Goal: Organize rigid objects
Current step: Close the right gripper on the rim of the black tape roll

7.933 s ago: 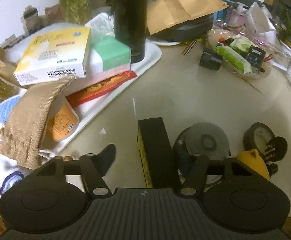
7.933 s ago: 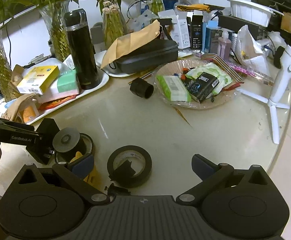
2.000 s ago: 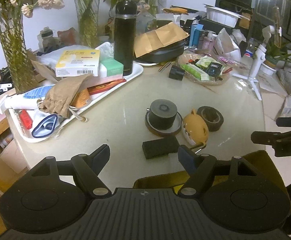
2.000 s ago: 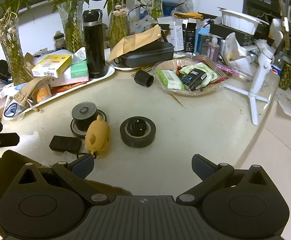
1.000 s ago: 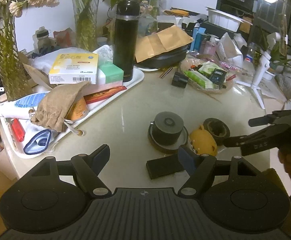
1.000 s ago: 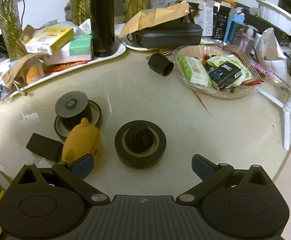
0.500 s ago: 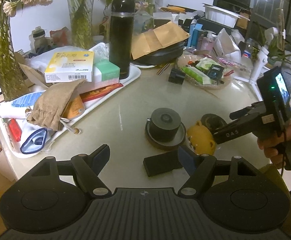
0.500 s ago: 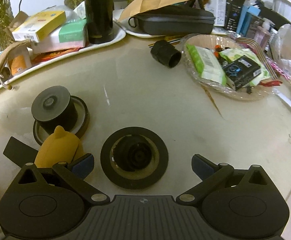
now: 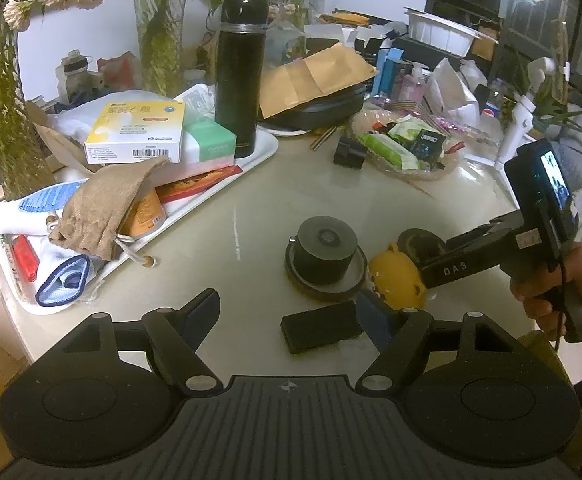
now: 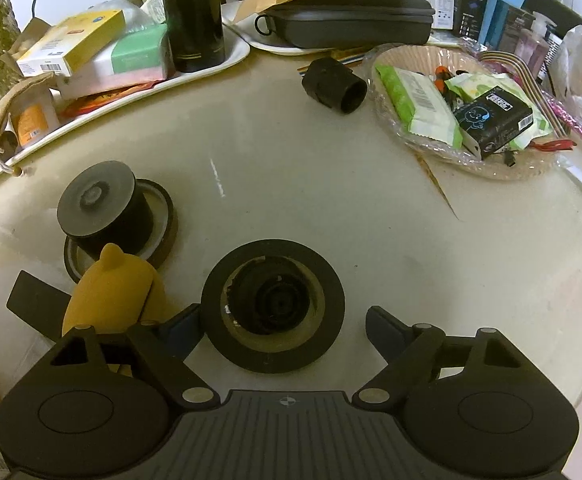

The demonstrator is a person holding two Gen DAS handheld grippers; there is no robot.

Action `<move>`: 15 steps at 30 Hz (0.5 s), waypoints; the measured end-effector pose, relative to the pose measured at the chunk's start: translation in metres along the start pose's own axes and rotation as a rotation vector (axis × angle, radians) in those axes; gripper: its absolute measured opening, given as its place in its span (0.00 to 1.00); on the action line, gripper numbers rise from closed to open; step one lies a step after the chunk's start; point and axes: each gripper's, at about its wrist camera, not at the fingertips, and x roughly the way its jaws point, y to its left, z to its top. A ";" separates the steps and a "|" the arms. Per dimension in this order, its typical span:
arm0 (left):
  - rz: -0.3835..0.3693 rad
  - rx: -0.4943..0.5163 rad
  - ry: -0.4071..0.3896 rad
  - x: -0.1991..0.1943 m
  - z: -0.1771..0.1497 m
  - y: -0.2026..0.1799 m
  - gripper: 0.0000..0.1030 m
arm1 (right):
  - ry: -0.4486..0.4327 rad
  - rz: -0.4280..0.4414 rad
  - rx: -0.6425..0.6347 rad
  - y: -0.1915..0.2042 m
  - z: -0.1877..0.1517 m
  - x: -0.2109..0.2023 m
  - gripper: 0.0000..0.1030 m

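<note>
Right gripper (image 10: 283, 330) jaws closing around a matte black tape ring (image 10: 273, 306)

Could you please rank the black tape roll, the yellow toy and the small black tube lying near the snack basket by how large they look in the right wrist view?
1. black tape roll
2. yellow toy, partly hidden behind a finger
3. small black tube, farther off, so true size is unsure
</note>
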 end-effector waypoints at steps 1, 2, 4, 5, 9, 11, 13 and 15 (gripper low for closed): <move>0.000 0.000 0.002 0.000 0.000 0.000 0.73 | -0.003 0.001 0.001 0.000 0.000 0.000 0.83; 0.001 0.000 0.003 0.000 -0.001 0.000 0.73 | -0.004 0.002 0.001 0.000 0.000 0.000 0.83; 0.002 -0.001 0.005 0.001 0.000 0.000 0.73 | -0.010 0.007 -0.001 0.001 0.000 -0.001 0.80; 0.002 -0.001 0.006 0.001 -0.001 0.000 0.73 | -0.014 0.010 -0.004 0.002 0.000 -0.001 0.79; 0.002 -0.001 0.008 0.001 -0.001 0.000 0.73 | -0.020 0.010 -0.001 0.003 0.000 -0.002 0.73; 0.003 -0.002 0.008 0.001 -0.001 0.000 0.73 | -0.018 0.009 0.010 0.002 0.001 -0.002 0.73; 0.006 -0.005 0.006 0.000 -0.001 0.000 0.73 | -0.016 0.004 0.030 0.001 0.001 -0.003 0.73; 0.010 -0.011 0.002 0.000 0.000 0.001 0.73 | -0.022 -0.003 0.043 -0.001 0.001 -0.006 0.73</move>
